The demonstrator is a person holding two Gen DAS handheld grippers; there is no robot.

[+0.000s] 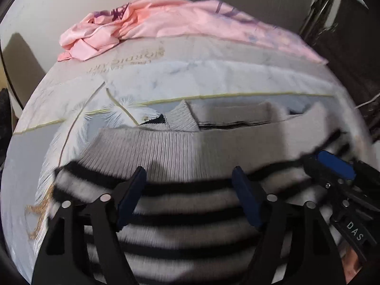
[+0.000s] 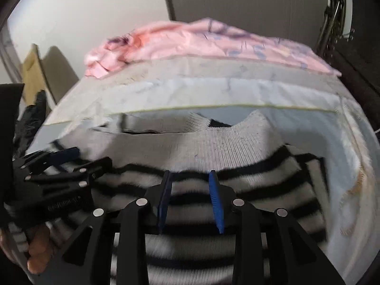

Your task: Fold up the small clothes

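Left wrist view looks along the left gripper [image 1: 190, 178], whose two black fingers with dark blue pads [image 1: 133, 190] are spread wide apart above a knitted sweater with black and off-white stripes and a plain grey ribbed band [image 1: 166, 152]; nothing lies between the pads. The sweater is spread on a pale blue and white bed cover printed with white feathers and a thin yellow line [image 1: 78, 109], its ribbed band turned away from the camera, with a grey ribbed cuff [image 1: 181, 118] lying across the far edge of the garment. Further back, on the far part of the bed, lies a crumpled pink cloth with purple print [image 1: 133, 28], well apart from the sweater. At the right edge of this view the right gripper [image 1: 332, 163] shows side-on over the sweater, blurred. Right wrist view shows the right gripper [image 2: 191, 178] with its blue pads [image 2: 217, 201] standing apart with a narrower gap than the left one's, over the striped part of the sweater [image 2: 237, 190] just short of the grey band; no fabric is caught between them. To the left the left gripper [image 2: 71, 159] reaches over the sweater's edge, and part of a hand [image 2: 38, 249] shows below it. The pink cloth [image 2: 201, 40] sits beyond, against a light wall [image 2: 83, 11].
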